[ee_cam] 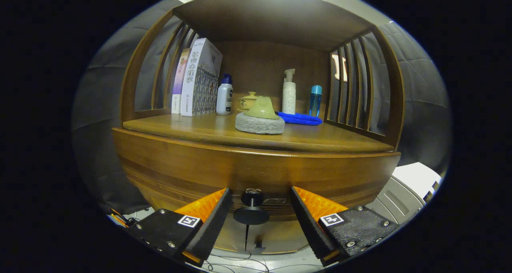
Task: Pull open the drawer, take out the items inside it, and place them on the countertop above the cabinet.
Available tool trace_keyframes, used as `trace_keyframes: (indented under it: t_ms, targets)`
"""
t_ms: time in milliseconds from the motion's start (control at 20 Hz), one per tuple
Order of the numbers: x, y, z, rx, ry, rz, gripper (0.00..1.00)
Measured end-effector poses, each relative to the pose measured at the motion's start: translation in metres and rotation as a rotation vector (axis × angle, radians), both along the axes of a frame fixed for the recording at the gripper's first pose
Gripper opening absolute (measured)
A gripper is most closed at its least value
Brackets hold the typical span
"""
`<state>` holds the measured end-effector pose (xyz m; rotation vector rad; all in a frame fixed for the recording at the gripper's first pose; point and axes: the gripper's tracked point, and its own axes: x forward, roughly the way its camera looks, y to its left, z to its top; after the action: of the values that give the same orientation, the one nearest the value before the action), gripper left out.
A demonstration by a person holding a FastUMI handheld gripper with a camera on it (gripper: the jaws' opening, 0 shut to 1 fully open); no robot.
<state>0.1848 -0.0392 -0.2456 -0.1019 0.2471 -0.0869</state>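
A wooden cabinet with a closed drawer front (pixel 256 171) stands right ahead of me. Its dark round knob (pixel 251 209) sticks out on a short stem, sitting between my two fingers. My gripper (pixel 260 207) is open, one finger on each side of the knob with a gap to it. Above the drawer lies the wooden countertop (pixel 320 139). What the drawer holds is hidden behind its front.
On the countertop sit a grey scrub sponge with a yellow handle (pixel 260 117), a blue cloth (pixel 299 118), a pump bottle (pixel 289 93), a small blue bottle (pixel 315 100), a white bottle (pixel 225 95), a yellow lidded cup (pixel 248 101) and upright books (pixel 198 79). Slatted wooden sides enclose the shelf.
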Motion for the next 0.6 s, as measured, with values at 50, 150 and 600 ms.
trace_keyframes:
  t_ms: [50, 150, 600]
  targets:
    - [0.003, -0.004, 0.001, -0.012, -0.003, -0.01, 0.94]
    - [0.002, -0.008, 0.002, -0.019, -0.002, -0.007, 0.94]
    - [-0.047, -0.039, 0.133, 0.061, -0.179, 0.04, 0.94]
